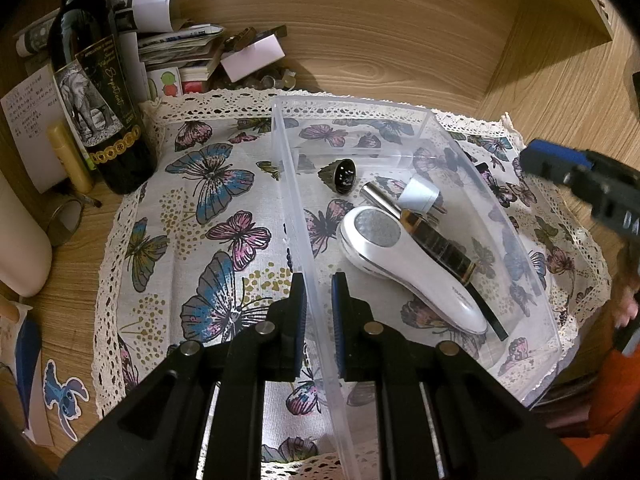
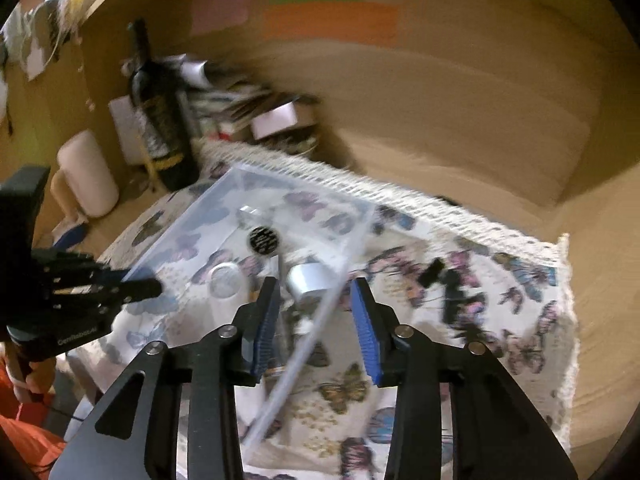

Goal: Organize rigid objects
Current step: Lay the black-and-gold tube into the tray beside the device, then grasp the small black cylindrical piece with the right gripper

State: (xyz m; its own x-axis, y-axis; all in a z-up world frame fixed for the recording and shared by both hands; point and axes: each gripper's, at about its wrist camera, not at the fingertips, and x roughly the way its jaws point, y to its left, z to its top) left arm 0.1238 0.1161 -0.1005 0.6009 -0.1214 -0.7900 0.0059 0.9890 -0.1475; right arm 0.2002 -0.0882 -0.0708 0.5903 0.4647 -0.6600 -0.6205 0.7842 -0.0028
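A clear plastic bin [image 1: 520,240] lies on a butterfly cloth [image 1: 208,208]. In it are a white handheld device [image 1: 404,264], a black and gold tube [image 1: 436,244], a silver tube [image 1: 378,196], a white plug adapter [image 1: 418,194] and a dark round cap [image 1: 342,176]. My left gripper [image 1: 319,284] is shut on the bin's left wall. My right gripper [image 2: 316,300] is open and empty above the bin's right rim [image 2: 320,316]; it also shows at the right edge of the left wrist view [image 1: 580,176]. The right wrist view is blurred. A small black object [image 2: 452,284] lies on the cloth outside the bin.
A dark wine bottle [image 1: 100,92] stands at the back left beside a pile of papers and boxes [image 1: 192,52]. A white cylinder [image 1: 20,240] stands at the left. A wooden wall [image 1: 380,32] closes the back and a wooden side panel [image 1: 560,60] the right.
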